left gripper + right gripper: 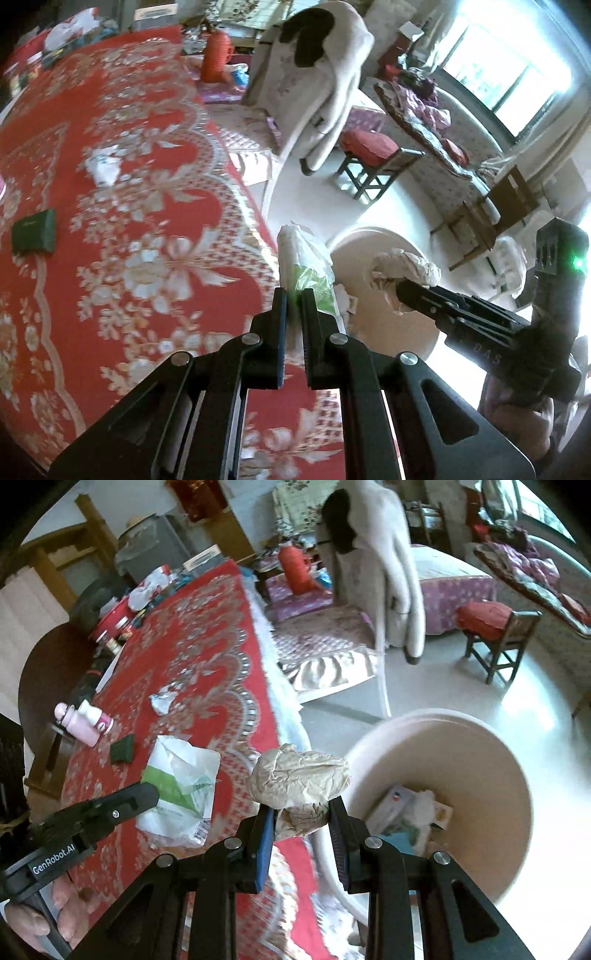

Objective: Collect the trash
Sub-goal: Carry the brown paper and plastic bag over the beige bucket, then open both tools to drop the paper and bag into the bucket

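My left gripper [294, 295] is shut on a white and green plastic wrapper [308, 266], held above the edge of the red flowered tablecloth [129, 184]. From the right wrist view the same wrapper [181, 786] hangs from the left gripper [153, 794]. My right gripper [301, 812] is shut on a crumpled beige paper ball [299, 775]; this ball [402, 269] hangs over the cream round bin [388, 332]. The bin [480, 746] stands on the floor beside the table and holds several pieces of trash [406, 812]. A crumpled white scrap [162, 699] lies on the cloth.
On the table lie a dark green box [35, 232], a pink bottle [83, 720] and clutter at the far end [140, 594]. A chair draped with a pale coat [388, 565], a red-cushioned stool [495, 635] and a red thermos [295, 568] stand beyond. A hand [44, 915] holds the left gripper.
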